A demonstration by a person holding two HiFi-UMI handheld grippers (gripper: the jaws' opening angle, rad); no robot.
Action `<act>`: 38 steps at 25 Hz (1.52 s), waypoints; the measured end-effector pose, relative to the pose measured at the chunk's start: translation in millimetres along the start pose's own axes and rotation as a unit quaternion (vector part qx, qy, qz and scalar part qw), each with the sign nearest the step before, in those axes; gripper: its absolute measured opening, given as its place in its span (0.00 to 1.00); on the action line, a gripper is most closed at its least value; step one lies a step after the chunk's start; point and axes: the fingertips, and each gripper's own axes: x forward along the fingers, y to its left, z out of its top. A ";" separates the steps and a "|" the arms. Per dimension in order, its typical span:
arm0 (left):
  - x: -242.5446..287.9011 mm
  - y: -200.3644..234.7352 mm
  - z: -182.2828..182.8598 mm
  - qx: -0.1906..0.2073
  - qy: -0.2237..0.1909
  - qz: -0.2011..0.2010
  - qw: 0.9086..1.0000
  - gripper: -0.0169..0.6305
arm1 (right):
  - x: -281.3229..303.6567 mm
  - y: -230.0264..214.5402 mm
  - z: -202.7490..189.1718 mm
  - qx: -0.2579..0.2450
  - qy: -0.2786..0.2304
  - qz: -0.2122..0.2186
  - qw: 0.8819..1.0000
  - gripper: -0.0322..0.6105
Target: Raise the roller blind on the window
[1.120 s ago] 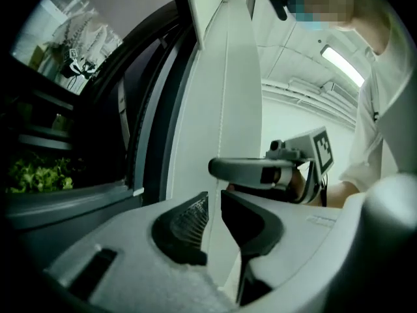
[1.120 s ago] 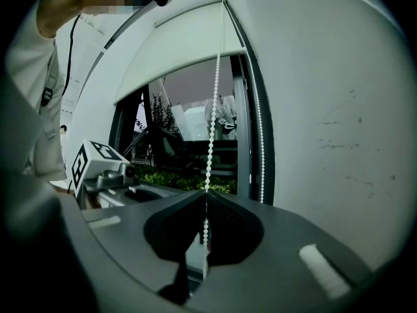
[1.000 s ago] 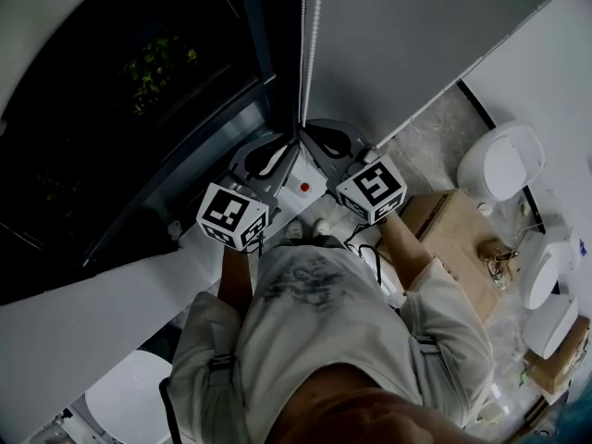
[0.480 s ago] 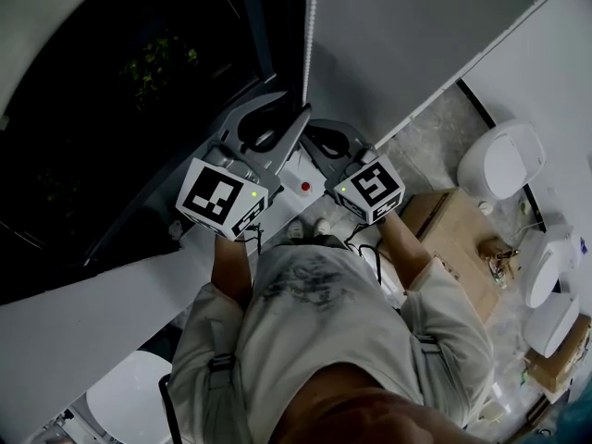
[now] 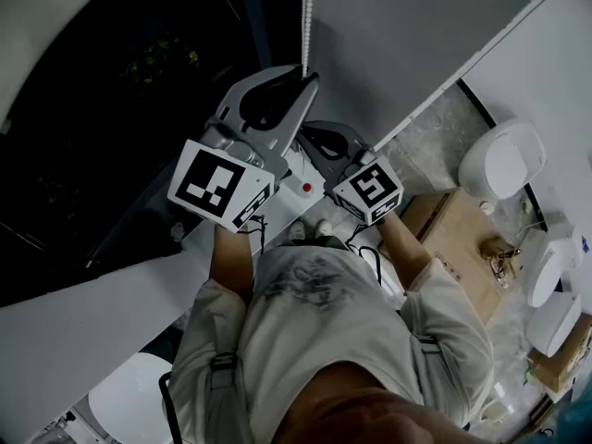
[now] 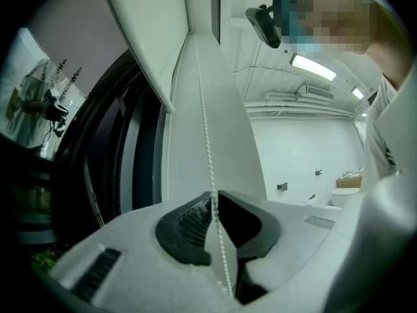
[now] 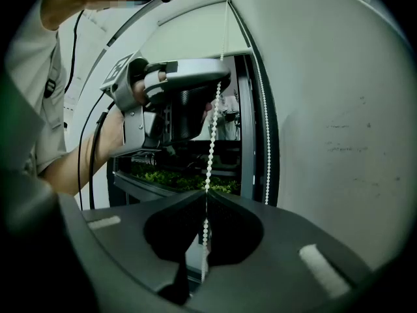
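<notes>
Beads of the blind's chain (image 5: 305, 7) run between the fingertips of both grippers. The left gripper (image 5: 304, 75) is closed on the chain higher up, and the right gripper (image 5: 299, 140) is closed on the same strand just below it. In the left gripper view the two jaws meet at their tips (image 6: 214, 194) with the chain (image 6: 204, 135) pinched there and trailing on over the pale finger; a second strand hangs apart to the chain's left. That view alone shows the roller blind (image 6: 146, 38), partly lowered, its bottom bar just left of the chain. The right gripper view shows its dark jaws pressed together (image 7: 206, 194) on the chain (image 7: 210, 145). It also shows the left gripper (image 7: 176, 96) gripping the chain above, greenery beyond the window (image 7: 189, 178), and faint marks on the wall to the chain's right, too small to read. Only the head view shows the marker cubes, the left cube (image 5: 220, 185) and the right cube (image 5: 370, 190), bearing black-and-white square patterns.
</notes>
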 end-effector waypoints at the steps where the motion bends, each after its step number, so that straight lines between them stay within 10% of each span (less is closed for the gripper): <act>1: 0.6 -0.4 0.3 0.001 0.002 0.001 1.000 0.06 | -0.2 -0.2 0.2 0.000 0.000 0.000 1.000 0.07; 38: -12.1 -9.5 -91.1 -0.078 0.055 0.001 0.995 0.05 | 9.2 -1.4 -86.2 0.022 0.081 -0.005 0.996 0.07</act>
